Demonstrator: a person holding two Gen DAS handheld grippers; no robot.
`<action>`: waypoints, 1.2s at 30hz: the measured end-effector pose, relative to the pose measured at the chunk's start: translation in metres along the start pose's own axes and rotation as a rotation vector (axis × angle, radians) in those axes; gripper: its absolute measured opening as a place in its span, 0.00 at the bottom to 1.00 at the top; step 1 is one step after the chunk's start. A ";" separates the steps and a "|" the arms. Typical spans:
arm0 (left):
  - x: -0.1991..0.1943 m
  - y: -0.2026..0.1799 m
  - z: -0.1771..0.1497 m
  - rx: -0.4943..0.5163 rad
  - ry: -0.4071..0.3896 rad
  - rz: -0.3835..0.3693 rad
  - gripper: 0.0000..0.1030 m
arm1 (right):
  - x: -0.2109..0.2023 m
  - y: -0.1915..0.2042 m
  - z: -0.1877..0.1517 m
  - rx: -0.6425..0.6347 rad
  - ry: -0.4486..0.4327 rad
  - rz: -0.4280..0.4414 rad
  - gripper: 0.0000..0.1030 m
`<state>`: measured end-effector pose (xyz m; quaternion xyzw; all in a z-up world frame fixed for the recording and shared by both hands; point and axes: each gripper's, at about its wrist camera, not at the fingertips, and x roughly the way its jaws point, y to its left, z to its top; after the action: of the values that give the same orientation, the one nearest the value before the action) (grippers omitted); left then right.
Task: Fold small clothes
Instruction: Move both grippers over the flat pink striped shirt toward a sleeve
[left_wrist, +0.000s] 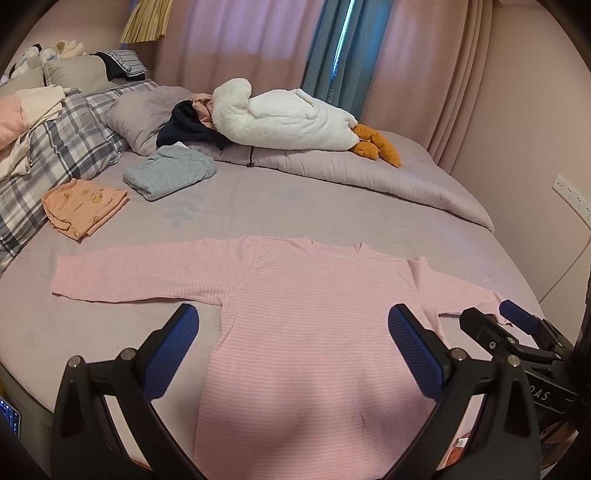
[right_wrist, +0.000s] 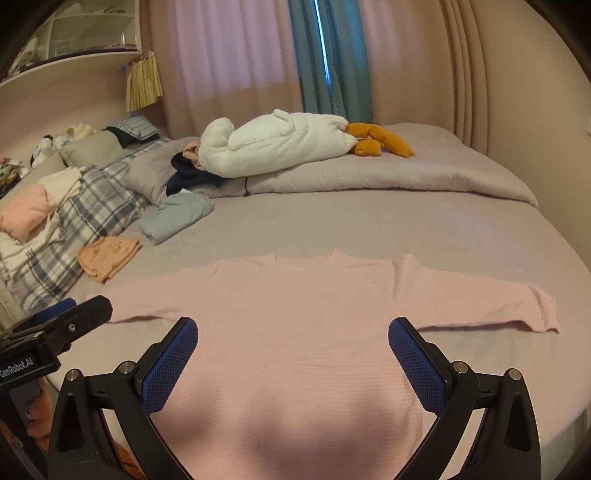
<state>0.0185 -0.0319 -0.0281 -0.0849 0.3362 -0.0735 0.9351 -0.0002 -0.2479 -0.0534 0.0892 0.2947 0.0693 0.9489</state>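
A pink striped long-sleeved shirt (left_wrist: 306, 314) lies flat on the lilac bed, front up, both sleeves spread sideways; it also shows in the right wrist view (right_wrist: 295, 314). My left gripper (left_wrist: 293, 321) is open and empty, hovering above the shirt's lower body. My right gripper (right_wrist: 293, 336) is open and empty too, above the same part. In the left wrist view the right gripper (left_wrist: 495, 317) appears beside the right sleeve cuff. In the right wrist view the left gripper (right_wrist: 70, 314) appears at the left, by the left sleeve.
A folded orange garment (left_wrist: 83, 206) and a folded grey-blue garment (left_wrist: 168, 175) lie at the left. Plaid pillows (left_wrist: 62, 144), a rolled duvet (left_wrist: 351, 166) and a white plush goose (left_wrist: 288, 120) line the back. Curtains hang behind.
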 end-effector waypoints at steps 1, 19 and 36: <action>0.000 0.000 0.000 0.002 0.002 -0.004 1.00 | 0.000 0.000 0.000 -0.005 0.000 -0.004 0.99; 0.002 0.008 -0.004 -0.002 0.024 -0.026 0.99 | 0.004 0.003 0.001 -0.009 0.017 -0.036 0.99; 0.006 0.006 -0.005 0.006 0.036 -0.052 0.99 | 0.000 -0.003 0.004 0.035 0.010 -0.036 0.99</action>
<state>0.0200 -0.0276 -0.0370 -0.0894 0.3505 -0.1004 0.9269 0.0025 -0.2514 -0.0513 0.1001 0.3021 0.0475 0.9468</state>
